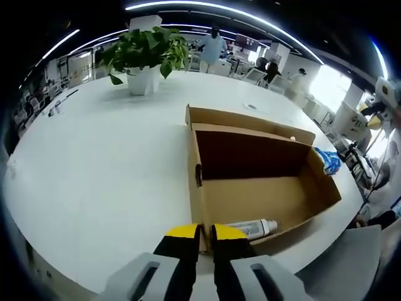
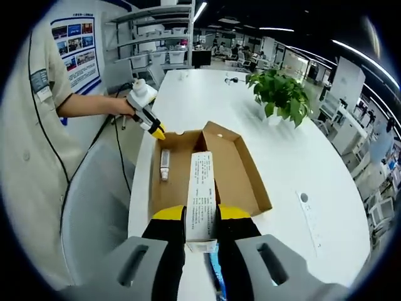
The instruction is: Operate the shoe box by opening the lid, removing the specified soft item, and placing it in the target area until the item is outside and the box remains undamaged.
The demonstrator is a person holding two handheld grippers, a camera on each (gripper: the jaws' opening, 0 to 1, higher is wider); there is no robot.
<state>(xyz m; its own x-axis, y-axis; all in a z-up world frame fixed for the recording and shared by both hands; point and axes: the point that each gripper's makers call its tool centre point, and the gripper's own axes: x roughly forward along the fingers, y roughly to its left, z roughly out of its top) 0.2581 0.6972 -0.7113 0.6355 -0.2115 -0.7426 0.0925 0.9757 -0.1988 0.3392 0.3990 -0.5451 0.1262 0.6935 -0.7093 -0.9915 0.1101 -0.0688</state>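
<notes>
**Shoe box open, carton in the right gripper, tube still on the box floor**

The shoe box (image 2: 210, 169) lies open on the white table (image 2: 301, 157), its lid already folded back, directly ahead of the right gripper (image 2: 201, 216) with its long axis running away along that gripper's line of sight. A long white printed carton (image 2: 201, 194) is clamped between the right gripper's yellow-tipped jaws; they are closed onto its near end, and the carton reaches forward over the box interior, its long axis parallel to the box. Whether its far end touches the box floor cannot be told.

Left of the carton, inside the box, lies a small white tube (image 2: 165, 164), also lengthwise. In the left gripper view the same tube (image 1: 252, 227) sits just ahead and to the right of the left gripper (image 1: 205, 233), close against the near wall of the shoe box (image 1: 250, 188). That gripper's jaws are pressed nearly together at the near corner of the box wall; whether they pinch the cardboard edge cannot be told. In the right gripper view the left gripper (image 2: 155, 130) meets the far left corner of the box, held by a person's hand (image 2: 124, 106).

Judging from this, the carton is being lifted out, so the right gripper should draw back and up along the box's long axis, avoiding its walls. No target area is identifiable. A potted plant (image 2: 282, 94) stands well beyond the box, and a blue object (image 1: 329, 160) lies just outside its far wall.
</notes>
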